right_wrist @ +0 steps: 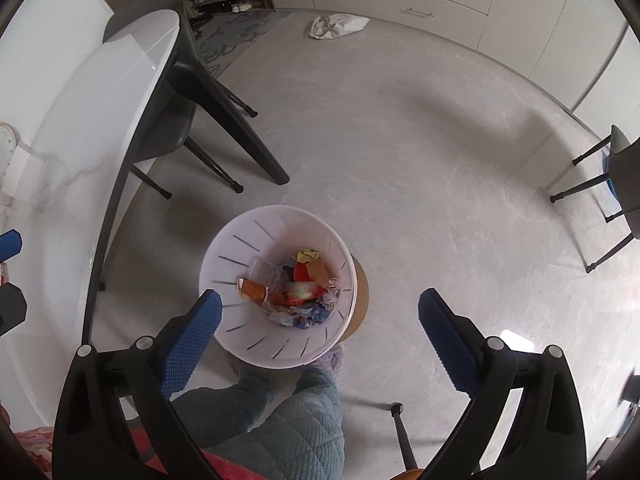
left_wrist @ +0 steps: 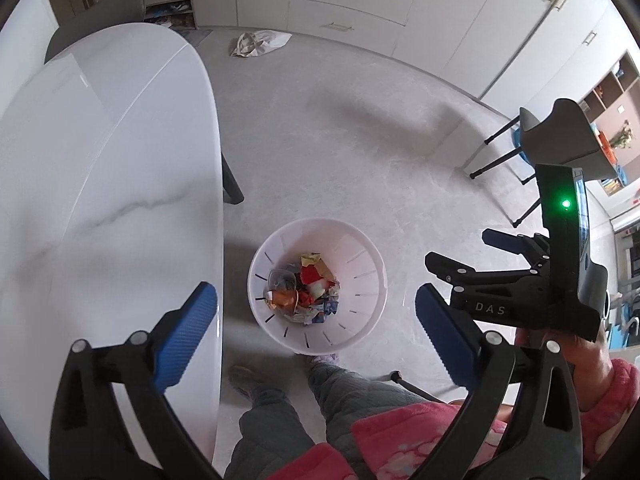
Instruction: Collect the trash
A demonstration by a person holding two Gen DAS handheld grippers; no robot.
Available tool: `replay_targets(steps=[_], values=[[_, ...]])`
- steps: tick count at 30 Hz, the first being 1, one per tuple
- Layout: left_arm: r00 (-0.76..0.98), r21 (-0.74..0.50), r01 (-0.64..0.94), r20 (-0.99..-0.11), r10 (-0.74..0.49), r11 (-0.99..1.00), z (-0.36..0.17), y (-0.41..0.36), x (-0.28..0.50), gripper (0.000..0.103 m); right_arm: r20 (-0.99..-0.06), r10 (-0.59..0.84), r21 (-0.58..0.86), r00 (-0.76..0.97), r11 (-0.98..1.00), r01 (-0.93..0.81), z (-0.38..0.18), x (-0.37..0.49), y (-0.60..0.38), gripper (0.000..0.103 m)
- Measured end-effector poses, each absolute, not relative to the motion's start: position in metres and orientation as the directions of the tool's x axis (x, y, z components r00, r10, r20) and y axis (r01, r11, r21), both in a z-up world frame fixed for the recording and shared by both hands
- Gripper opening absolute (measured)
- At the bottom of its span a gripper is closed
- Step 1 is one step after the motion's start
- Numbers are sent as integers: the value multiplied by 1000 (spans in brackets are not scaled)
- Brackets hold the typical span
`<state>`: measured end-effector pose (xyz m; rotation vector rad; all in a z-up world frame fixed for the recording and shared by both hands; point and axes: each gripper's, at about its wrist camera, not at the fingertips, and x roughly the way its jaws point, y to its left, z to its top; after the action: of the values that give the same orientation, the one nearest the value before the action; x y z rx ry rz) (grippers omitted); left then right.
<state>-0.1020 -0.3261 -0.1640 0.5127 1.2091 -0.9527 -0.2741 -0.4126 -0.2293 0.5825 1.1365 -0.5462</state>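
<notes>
I hold both grippers above the white bin (left_wrist: 318,288), pointing steeply down at the floor (left_wrist: 380,152). My left gripper (left_wrist: 316,316) has its jaws wide and nothing is between them. My right gripper (right_wrist: 320,312) is also wide and empty. The trash (right_wrist: 292,292), crumpled wrappers and a clear plastic cup, lies inside the bin. The bin stands on the floor just beside the white tabletop (left_wrist: 100,160), near my legs (left_wrist: 280,412).

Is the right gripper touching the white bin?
Apart. The left wrist view shows the right gripper open beside the white bin, bare floor between them.
</notes>
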Motion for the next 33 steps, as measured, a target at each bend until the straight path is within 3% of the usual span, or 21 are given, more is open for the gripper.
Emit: replay_targets(steps=[12,19,27,33], values=[[246,-100,667,-906,-345,738,-120,-252,-56,95,-912,-72,163,405,841,516,-179,-208,-365,98],[535,-3,438,-803,-263,899,-36,-160,-17,95,-825,-34,162,564,942,294,-89,-128,-299,100],[786,67,207,-605,-125,976,80,-76,-17,95,-676,9,185,737,970,158,29,-73,-251,100],[788,71,92,-614,-29,993,105,-46,-19,95,-632,-6,129,775,985,113,77,-61,-224,101]])
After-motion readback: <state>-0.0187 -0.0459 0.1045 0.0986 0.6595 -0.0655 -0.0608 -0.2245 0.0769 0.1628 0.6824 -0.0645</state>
